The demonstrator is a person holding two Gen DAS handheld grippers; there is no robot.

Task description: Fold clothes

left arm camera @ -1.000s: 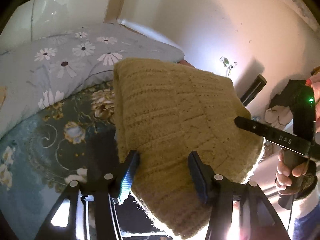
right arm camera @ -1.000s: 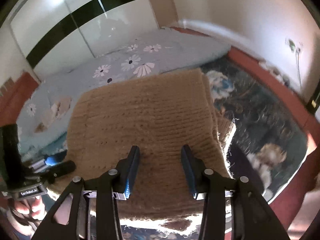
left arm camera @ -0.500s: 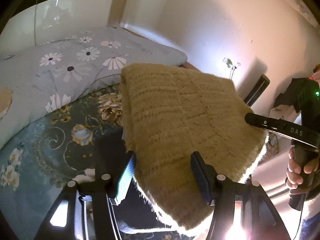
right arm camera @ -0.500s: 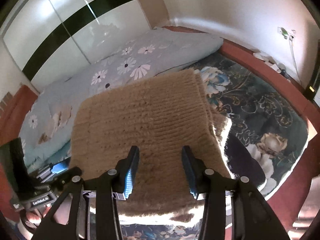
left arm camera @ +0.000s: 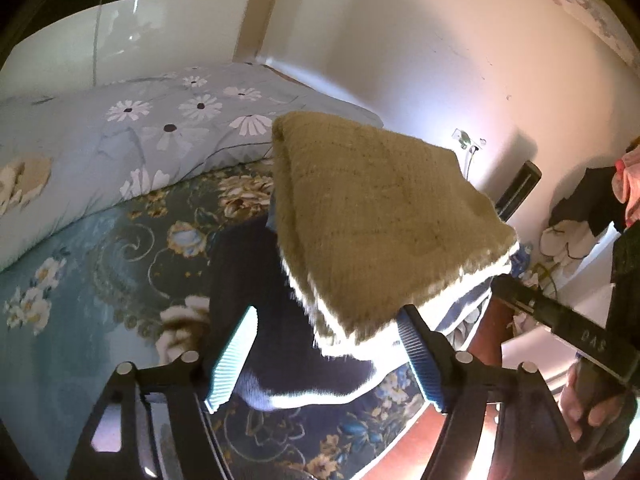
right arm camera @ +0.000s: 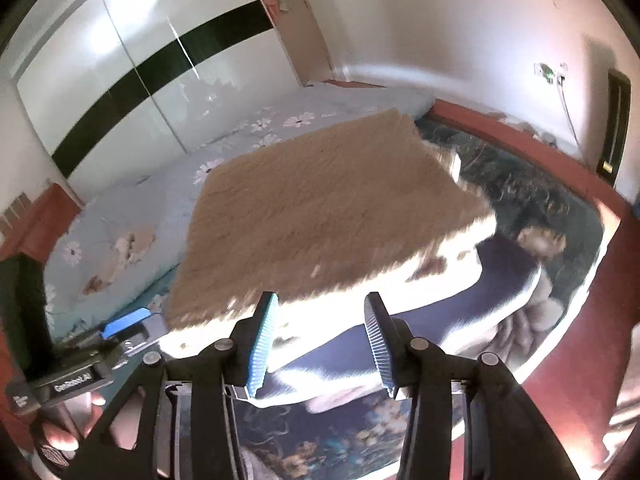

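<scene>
A folded tan knit sweater point(left arm camera: 376, 220) lies on the bed, on top of a dark navy garment point(left arm camera: 256, 288). It also shows in the right wrist view point(right arm camera: 320, 208), with the navy garment point(right arm camera: 492, 280) under and to the right of it. My left gripper point(left arm camera: 326, 354) is open and empty, just back from the sweater's near edge. My right gripper point(right arm camera: 320, 340) is open and empty, just short of the sweater's near edge. The right gripper's body point(left arm camera: 568, 324) shows at the right of the left wrist view.
The bed has a dark floral sheet point(left arm camera: 100, 264) and a pale blue daisy quilt point(left arm camera: 132, 140) at the far side. A white wall point(left arm camera: 440, 48) with a socket is to the right. A red wooden bed frame point(right arm camera: 560, 368) runs along the near right edge. A mirrored wardrobe point(right arm camera: 140, 72) stands behind.
Both grippers have pulled back off the sweater; it lay between their open fingers before and now lies free ahead of the fingertips. More of the navy garment shows.
</scene>
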